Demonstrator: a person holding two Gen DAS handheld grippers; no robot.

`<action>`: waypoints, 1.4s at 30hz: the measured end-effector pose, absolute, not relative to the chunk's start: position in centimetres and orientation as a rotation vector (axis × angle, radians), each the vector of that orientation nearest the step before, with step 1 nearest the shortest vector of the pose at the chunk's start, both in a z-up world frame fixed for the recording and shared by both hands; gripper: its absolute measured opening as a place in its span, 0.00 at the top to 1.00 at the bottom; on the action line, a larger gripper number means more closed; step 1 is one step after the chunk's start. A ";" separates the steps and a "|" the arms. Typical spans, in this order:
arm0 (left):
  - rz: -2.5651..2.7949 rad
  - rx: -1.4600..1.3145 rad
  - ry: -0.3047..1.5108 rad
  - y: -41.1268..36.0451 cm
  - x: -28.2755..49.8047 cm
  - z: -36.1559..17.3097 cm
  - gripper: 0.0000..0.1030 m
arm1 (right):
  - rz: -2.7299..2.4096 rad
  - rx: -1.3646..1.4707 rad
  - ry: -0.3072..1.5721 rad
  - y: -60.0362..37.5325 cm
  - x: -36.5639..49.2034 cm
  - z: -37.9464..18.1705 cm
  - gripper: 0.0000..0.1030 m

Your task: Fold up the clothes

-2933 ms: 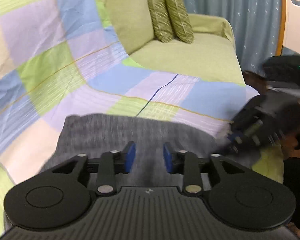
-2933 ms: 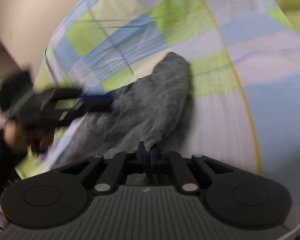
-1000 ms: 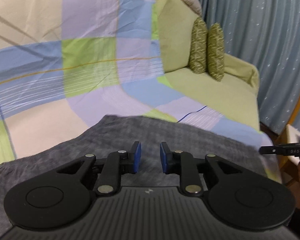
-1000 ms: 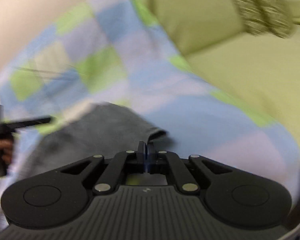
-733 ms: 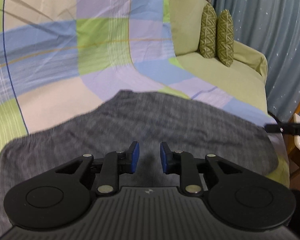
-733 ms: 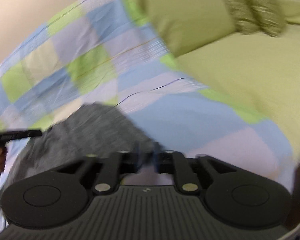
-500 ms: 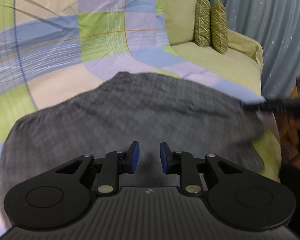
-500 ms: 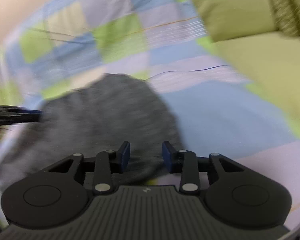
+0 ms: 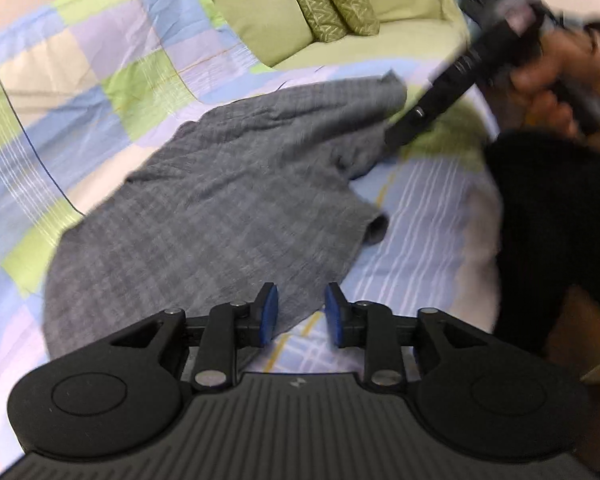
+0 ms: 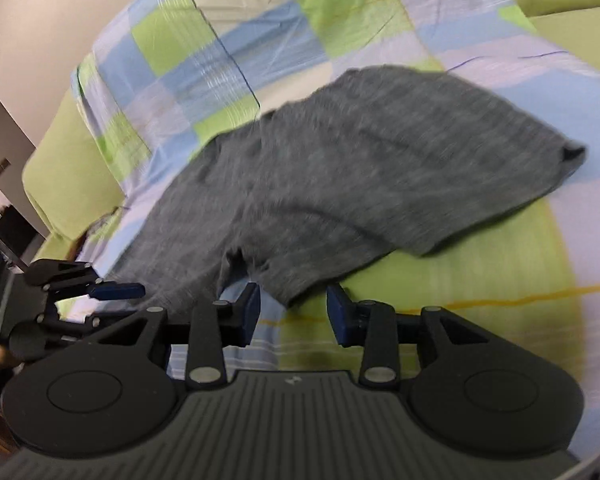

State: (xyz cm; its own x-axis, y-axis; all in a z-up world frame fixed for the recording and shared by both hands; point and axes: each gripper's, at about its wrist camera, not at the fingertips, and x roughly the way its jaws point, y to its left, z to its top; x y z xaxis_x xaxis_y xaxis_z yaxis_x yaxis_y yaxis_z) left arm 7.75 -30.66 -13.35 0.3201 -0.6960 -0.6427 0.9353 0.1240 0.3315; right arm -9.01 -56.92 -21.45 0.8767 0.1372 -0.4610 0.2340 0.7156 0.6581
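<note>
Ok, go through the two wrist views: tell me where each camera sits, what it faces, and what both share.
Left wrist view: sits behind the left gripper, jaws opening with nothing between them, looking down over the grey garment on the checked sheet; the right gripper and a hand show at upper right.
Right wrist view: sits behind the right gripper, open and empty, facing the same grey garment from the other side; the left gripper shows at left.
Shared: garment, checked sheet, green sofa, and each other's gripper.

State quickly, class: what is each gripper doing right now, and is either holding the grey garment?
Left gripper: jaws opening, nothing held; the garment edge lies just beyond them.
Right gripper: jaws open, holding nothing.
</note>
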 end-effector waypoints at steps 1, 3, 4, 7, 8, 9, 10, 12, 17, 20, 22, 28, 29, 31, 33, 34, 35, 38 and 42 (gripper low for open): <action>-1.217 0.774 0.362 -31.0 8.0 -13.5 0.64 | -0.068 0.821 0.501 -57.0 -8.7 -21.7 0.68; -1.217 0.767 0.373 -31.7 8.4 -13.5 0.76 | -0.094 0.908 0.478 -57.4 -8.5 -22.0 0.88; -1.222 0.764 0.382 -32.0 8.6 -13.4 0.86 | -0.100 0.938 0.473 -57.6 -8.5 -22.0 0.96; -1.242 0.752 0.397 -31.5 8.8 -12.9 0.97 | -0.094 0.938 0.489 -57.8 -9.1 -21.3 0.99; -1.253 0.746 0.400 -31.1 8.6 -12.5 0.97 | -0.089 0.910 0.501 -57.5 -9.6 -20.6 0.99; -1.264 0.740 0.403 -30.6 8.5 -12.1 0.97 | -0.083 0.882 0.514 -57.2 -10.1 -20.0 0.99; -1.269 0.733 0.408 -30.1 8.4 -11.8 0.97 | -0.082 0.859 0.527 -56.8 -10.6 -19.6 0.99; -1.270 0.718 0.421 -29.0 8.3 -11.4 0.96 | -0.087 0.820 0.562 -56.4 -11.3 -19.2 0.99; -1.216 0.617 0.457 -25.3 8.9 -10.2 0.89 | -0.157 0.707 0.590 -55.6 -11.7 -18.1 0.93; -1.136 0.564 0.449 -22.0 10.0 -9.3 0.80 | -0.130 0.607 0.538 -53.9 -11.6 -15.5 0.83; -1.069 0.557 0.448 -20.0 11.0 -9.0 0.74 | -0.067 0.526 0.513 -52.0 -10.5 -13.8 0.72; -0.923 0.529 0.436 -14.8 13.7 -8.3 0.68 | 0.129 0.202 0.505 -42.9 -2.6 -9.8 0.67; -0.905 0.517 0.431 -14.0 14.1 -8.2 0.65 | 0.157 0.141 0.503 -41.0 -1.0 -9.4 0.67; -0.872 0.483 0.422 -12.1 15.1 -8.1 0.65 | 0.211 0.017 0.499 -37.1 2.4 -8.7 0.68; -0.864 0.443 0.426 -10.9 16.1 -8.2 0.65 | 0.250 -0.107 0.515 -33.3 5.4 -8.7 0.67; -0.863 0.425 0.429 -10.4 16.5 -8.3 0.65 | 0.262 -0.171 0.524 -31.7 6.7 -9.1 0.67; -0.866 0.420 0.429 -10.1 17.0 -8.5 0.65 | 0.271 -0.235 0.533 -30.1 7.8 -9.5 0.66; -0.882 0.429 0.425 -9.6 18.5 -9.0 0.65 | 0.261 -0.453 0.558 -26.0 10.7 -11.4 0.61; -0.910 0.455 0.414 -9.4 21.0 -9.6 0.65 | 0.188 -0.629 0.548 -24.1 12.5 -13.0 0.62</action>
